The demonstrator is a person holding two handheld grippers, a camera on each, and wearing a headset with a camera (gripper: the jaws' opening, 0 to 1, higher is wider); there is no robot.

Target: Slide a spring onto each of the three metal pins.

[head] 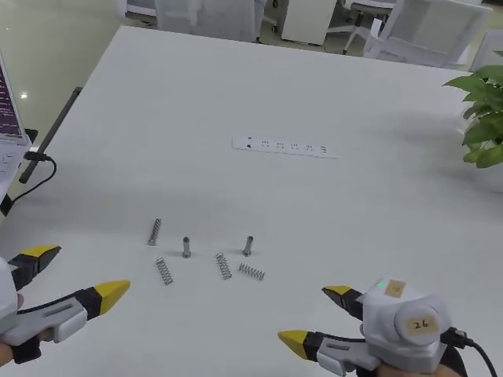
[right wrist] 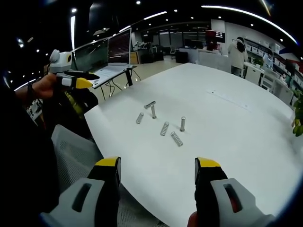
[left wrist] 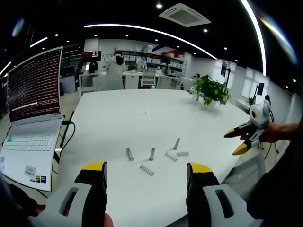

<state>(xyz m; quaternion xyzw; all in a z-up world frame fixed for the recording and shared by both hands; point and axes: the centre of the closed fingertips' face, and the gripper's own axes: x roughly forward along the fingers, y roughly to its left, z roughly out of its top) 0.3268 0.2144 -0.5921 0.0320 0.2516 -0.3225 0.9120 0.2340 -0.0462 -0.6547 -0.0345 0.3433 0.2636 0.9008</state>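
Two metal pins stand upright on the white table (head: 314, 212), one (head: 186, 247) left and one (head: 248, 246) right. A third pin (head: 155, 232) lies on its side to their left. Three loose springs lie close by: one (head: 163, 271), one (head: 224, 265) and one (head: 251, 272). My left gripper (head: 77, 271) is open at the near left, well short of them. My right gripper (head: 314, 316) is open at the near right. In the left gripper view the jaws of my left gripper (left wrist: 147, 166) frame the pins (left wrist: 152, 154); in the right gripper view my right gripper (right wrist: 157, 162) faces the springs (right wrist: 164, 128).
A white power strip (head: 284, 147) lies mid-table beyond the parts. An open laptop (left wrist: 33, 109) with a cable sits at the left edge. A green plant (head: 483, 118) stands at the right edge. Chairs line the far side.
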